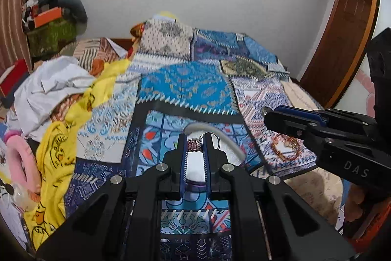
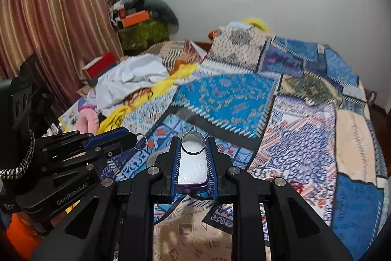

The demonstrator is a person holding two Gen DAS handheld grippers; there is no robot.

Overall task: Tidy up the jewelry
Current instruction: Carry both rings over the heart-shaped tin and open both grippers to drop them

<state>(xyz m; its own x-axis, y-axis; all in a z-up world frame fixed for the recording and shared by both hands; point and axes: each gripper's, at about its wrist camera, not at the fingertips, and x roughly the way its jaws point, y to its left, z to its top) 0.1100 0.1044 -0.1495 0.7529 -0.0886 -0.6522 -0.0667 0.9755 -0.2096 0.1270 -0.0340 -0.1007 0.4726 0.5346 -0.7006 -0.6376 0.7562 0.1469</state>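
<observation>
jewelry sorting on a patchwork bed, two tools

left wrist: left tool [image 1: 194, 144] clamped on a ring [image 1: 194, 145] above the white tray [image 1: 234, 141]; beaded bracelet [image 1: 284, 147] right of tray.
right wrist: right tool [image 2: 193, 144] clamped on a silver ring [image 2: 193, 143] over the tray [image 2: 193, 170].

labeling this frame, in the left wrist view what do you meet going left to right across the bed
pink ring cushion → yellow duck-print cloth → left hand-held gripper holding a ring → beaded bracelet → right hand-held gripper
</observation>
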